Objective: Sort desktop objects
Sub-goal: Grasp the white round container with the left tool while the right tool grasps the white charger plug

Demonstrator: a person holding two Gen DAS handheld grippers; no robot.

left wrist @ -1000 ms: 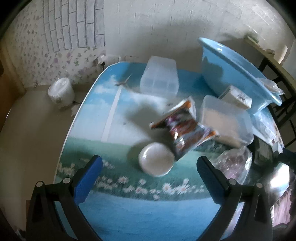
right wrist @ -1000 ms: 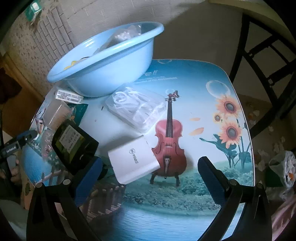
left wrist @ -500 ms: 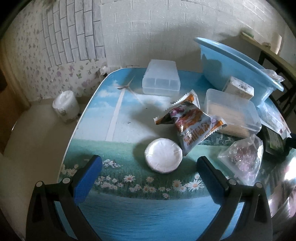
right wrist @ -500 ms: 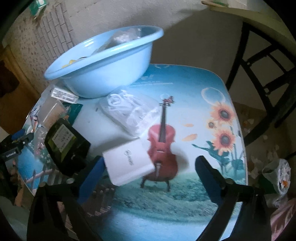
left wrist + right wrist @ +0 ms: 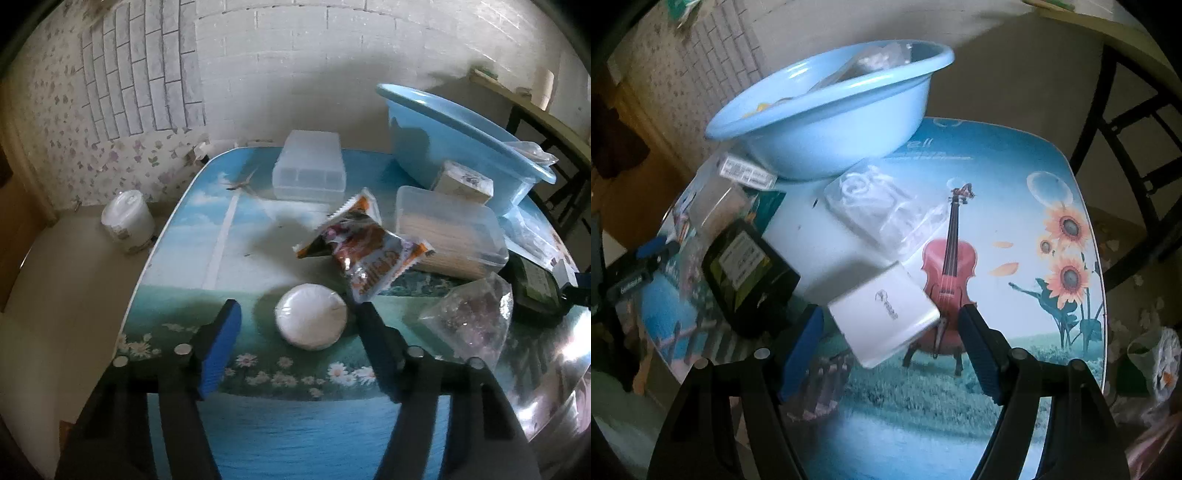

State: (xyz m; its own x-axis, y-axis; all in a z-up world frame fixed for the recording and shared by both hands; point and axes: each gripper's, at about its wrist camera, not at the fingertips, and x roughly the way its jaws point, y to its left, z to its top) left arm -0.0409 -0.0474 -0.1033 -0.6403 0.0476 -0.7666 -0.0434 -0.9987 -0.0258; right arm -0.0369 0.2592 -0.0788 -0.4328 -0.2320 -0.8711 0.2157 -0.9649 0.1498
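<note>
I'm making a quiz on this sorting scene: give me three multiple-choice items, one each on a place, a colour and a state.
1. Between the left gripper's fingers lies: A a white disc; B a snack bag; C a clear box.
2. The basin is: A red; B light blue; C black.
3. The white box at the right gripper is: A in the basin; B clamped; C not yet clamped.

A: the disc sits there.
B: the basin is light blue.
C: the closing jaws have gaps beside the box.
</note>
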